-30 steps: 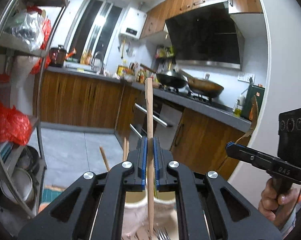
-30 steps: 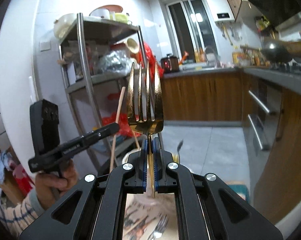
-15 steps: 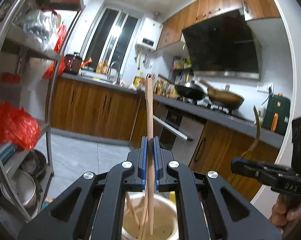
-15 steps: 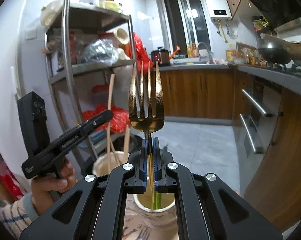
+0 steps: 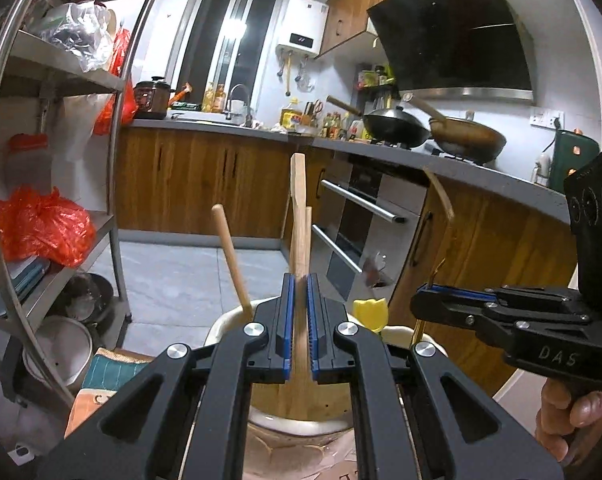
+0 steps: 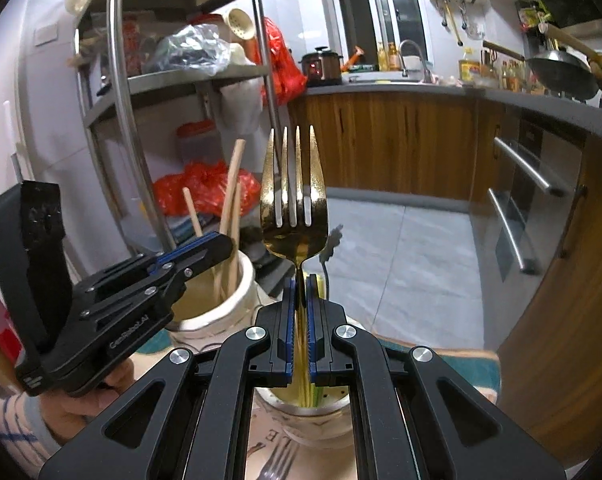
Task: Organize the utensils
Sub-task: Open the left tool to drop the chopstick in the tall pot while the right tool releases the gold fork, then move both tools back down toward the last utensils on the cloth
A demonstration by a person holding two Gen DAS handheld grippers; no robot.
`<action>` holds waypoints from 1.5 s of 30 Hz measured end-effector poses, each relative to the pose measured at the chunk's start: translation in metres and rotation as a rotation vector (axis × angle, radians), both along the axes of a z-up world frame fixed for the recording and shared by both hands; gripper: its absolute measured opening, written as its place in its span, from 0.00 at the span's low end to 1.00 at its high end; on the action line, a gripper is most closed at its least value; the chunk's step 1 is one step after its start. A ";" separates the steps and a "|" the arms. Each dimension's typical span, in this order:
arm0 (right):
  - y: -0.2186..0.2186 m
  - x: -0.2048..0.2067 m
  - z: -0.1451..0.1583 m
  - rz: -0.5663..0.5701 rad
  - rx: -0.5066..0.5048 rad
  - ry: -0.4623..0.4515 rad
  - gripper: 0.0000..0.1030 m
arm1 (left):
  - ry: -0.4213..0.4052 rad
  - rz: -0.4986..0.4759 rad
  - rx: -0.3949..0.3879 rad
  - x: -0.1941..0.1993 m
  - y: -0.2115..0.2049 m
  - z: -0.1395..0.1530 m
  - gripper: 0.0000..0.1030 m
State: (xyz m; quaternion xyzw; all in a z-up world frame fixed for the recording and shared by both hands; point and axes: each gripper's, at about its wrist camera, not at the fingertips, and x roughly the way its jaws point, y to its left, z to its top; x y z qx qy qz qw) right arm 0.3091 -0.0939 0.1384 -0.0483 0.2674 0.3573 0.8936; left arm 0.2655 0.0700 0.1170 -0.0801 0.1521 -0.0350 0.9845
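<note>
Upright between the blue pads of the left gripper (image 5: 299,308) stands a flat pale wooden spatula handle (image 5: 299,216); the jaws sit slightly apart around it, and whether they pinch it cannot be told. Its lower end reaches into a cream ceramic utensil crock (image 5: 221,324), beside a round wooden stick (image 5: 231,256). Meanwhile the right gripper (image 6: 299,312) is clamped on the neck of a gold metal fork (image 6: 293,208), tines up, its handle inside a second cream ceramic crock (image 6: 321,412). A silver fork (image 6: 275,466) lies on the printed cloth below.
</note>
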 end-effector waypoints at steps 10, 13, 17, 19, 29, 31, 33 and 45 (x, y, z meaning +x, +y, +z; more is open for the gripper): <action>0.003 0.009 -0.009 -0.015 0.020 0.015 0.06 | 0.003 0.036 0.051 0.000 -0.003 -0.002 0.06; 0.004 0.015 -0.011 -0.031 0.028 0.009 0.06 | 0.008 0.041 0.052 0.001 -0.002 -0.002 0.06; 0.003 0.017 -0.013 -0.046 0.035 0.007 0.06 | 0.007 0.038 0.051 0.000 -0.002 -0.001 0.07; 0.002 0.017 -0.013 -0.043 0.033 0.009 0.06 | 0.004 0.029 0.050 -0.002 -0.003 0.000 0.07; 0.000 0.011 -0.014 -0.029 0.016 0.008 0.26 | -0.036 0.007 0.039 -0.018 -0.001 0.008 0.20; -0.004 0.007 -0.011 -0.031 0.022 0.001 0.26 | -0.045 0.005 0.046 -0.025 -0.001 0.009 0.20; -0.007 0.001 -0.006 -0.030 0.029 -0.010 0.26 | -0.052 0.003 0.059 -0.033 -0.002 0.011 0.20; -0.027 -0.053 -0.004 -0.008 0.028 -0.004 0.26 | 0.043 -0.012 0.071 -0.085 -0.010 -0.007 0.20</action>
